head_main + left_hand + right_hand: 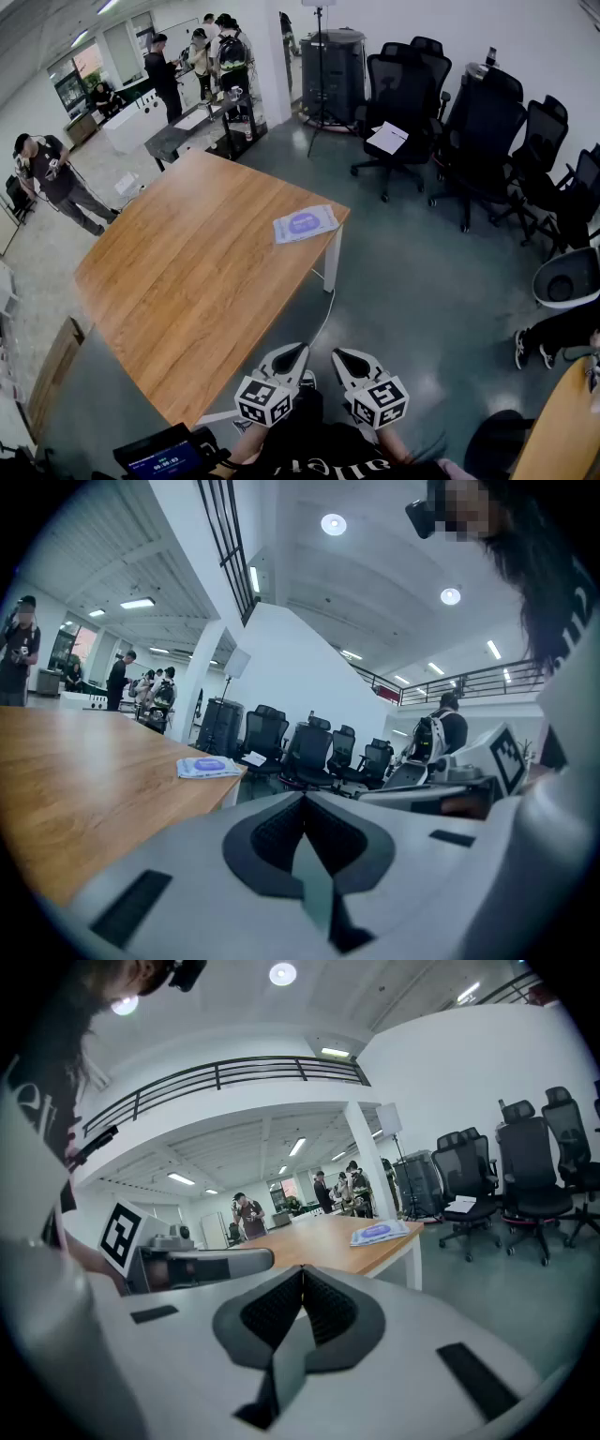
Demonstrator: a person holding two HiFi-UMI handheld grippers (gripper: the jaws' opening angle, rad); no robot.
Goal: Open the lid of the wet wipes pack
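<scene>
The flat white wet wipes pack with purple oval label [305, 223] lies at the far right corner of the wooden table [178, 281], well apart from my left gripper [296, 352] and right gripper [341, 356], both clenched, empty. Head view shows its top; gripper views, only its low profile.
</scene>
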